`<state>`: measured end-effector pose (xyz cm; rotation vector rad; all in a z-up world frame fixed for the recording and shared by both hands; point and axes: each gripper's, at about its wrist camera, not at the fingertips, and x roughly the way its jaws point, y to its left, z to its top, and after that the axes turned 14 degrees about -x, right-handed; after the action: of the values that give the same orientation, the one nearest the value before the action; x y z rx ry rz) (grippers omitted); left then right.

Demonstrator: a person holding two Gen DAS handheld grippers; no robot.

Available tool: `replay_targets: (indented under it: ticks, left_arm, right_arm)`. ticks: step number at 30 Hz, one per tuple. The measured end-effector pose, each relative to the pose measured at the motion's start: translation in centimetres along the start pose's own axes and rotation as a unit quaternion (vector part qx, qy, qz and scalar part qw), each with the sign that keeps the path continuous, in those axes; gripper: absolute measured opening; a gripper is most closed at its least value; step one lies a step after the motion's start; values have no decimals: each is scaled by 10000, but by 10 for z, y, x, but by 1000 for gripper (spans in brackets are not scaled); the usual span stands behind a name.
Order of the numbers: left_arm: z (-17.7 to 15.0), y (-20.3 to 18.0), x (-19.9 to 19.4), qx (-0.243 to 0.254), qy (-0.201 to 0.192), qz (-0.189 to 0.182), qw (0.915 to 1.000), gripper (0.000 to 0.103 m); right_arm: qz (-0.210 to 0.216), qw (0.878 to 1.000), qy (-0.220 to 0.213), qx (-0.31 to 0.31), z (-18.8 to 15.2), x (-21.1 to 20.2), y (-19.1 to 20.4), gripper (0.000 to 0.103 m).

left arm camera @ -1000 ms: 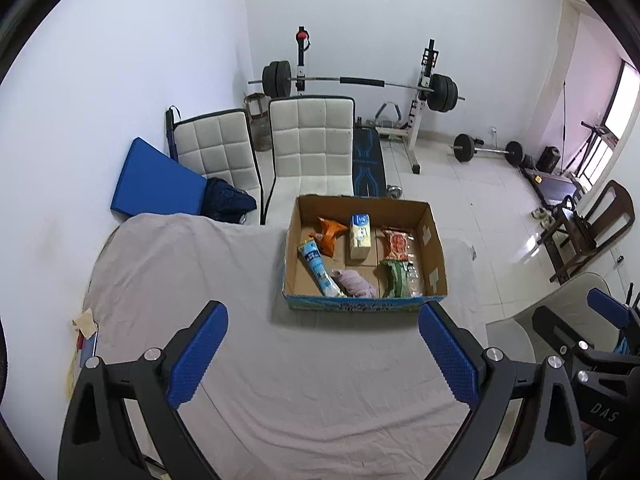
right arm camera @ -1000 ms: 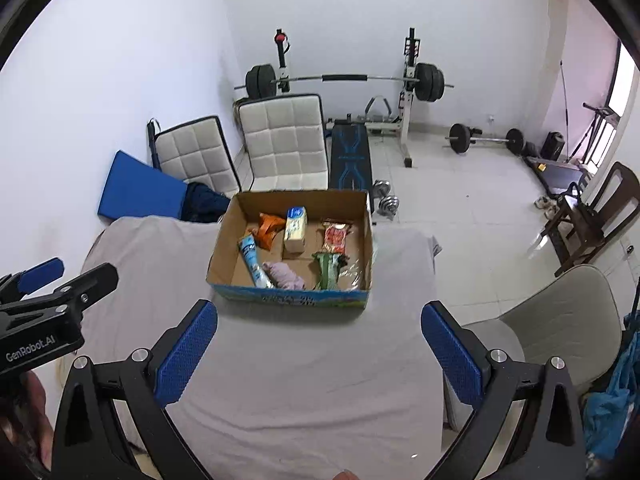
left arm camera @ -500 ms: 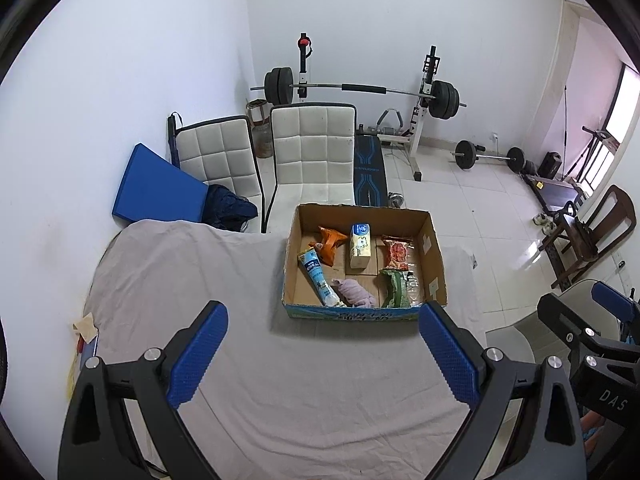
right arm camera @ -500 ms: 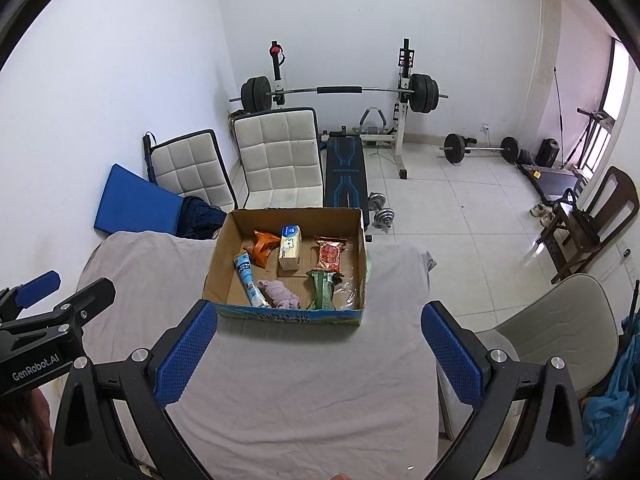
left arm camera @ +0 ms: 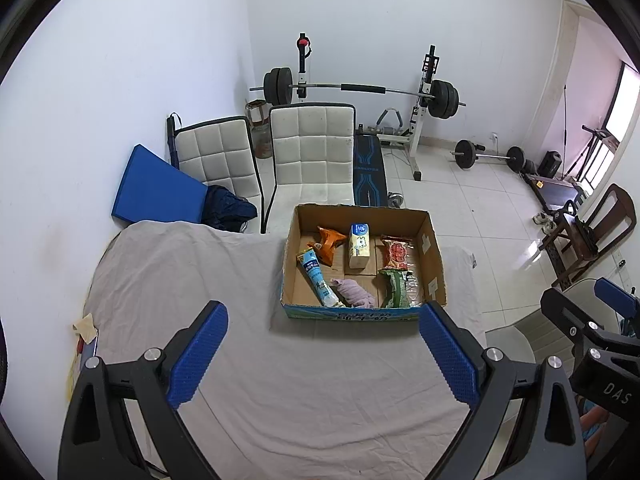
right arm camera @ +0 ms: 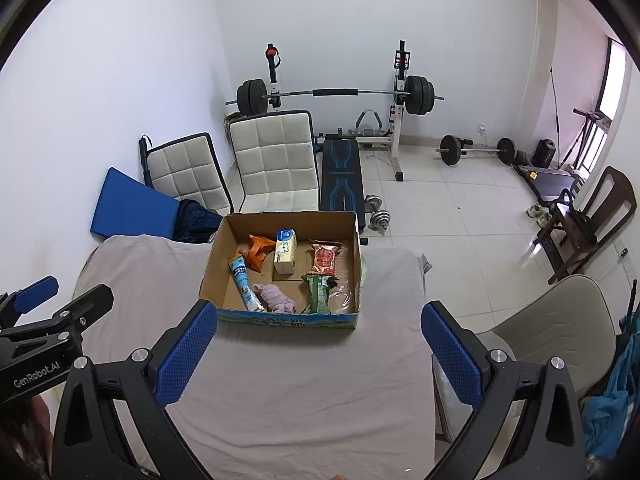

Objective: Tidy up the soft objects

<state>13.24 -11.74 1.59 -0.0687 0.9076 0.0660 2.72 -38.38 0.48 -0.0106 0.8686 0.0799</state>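
Observation:
A cardboard box [left arm camera: 434, 264] [right arm camera: 216, 264] stands on the grey-clothed table [left arm camera: 180, 280] [right arm camera: 140, 272]. It holds a blue-white tube [left arm camera: 318, 278] [right arm camera: 245, 284], an orange pouch [left arm camera: 329, 240] [right arm camera: 258, 249], a yellow pack [left arm camera: 359, 245] [right arm camera: 285, 256], a red packet [left arm camera: 395, 252] [right arm camera: 326, 257], a green packet [left arm camera: 394, 288] [right arm camera: 319, 294] and a pink cloth [left arm camera: 356, 292] [right arm camera: 278, 298]. My left gripper [left arm camera: 322, 354] and my right gripper [right arm camera: 316, 354] are both open and empty, above the table in front of the box.
Two white chairs [left arm camera: 312, 152] [right arm camera: 276, 156] and a blue mat [left arm camera: 158, 190] stand behind the table. A barbell rack [left arm camera: 360, 88] and weights sit further back. A grey chair [right arm camera: 560, 320] is at the table's right side. Wooden chair [left arm camera: 596, 232] at far right.
Both grippers have pulled back and risen a little, so the box looks smaller and further away. Both stay open and empty.

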Motion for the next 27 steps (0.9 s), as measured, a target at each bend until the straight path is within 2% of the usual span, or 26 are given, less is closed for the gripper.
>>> replay_targets:
  ticks: [6,8,27]
  left_arm:
    - [2,-3,0,-11,-26,-9,10000,98]
    - [2,-2,0,-56,-44,-20,10000,103]
    - [-2,5,0,-172,-103,63,9998,103]
  right_arm:
    - [-18,10000,17,-4,-1,-2,-2,103]
    - [-33,10000,15,-8,-1,-1,-3,103]
    - [-86,9999,-16,-63,-8,3,4,103]
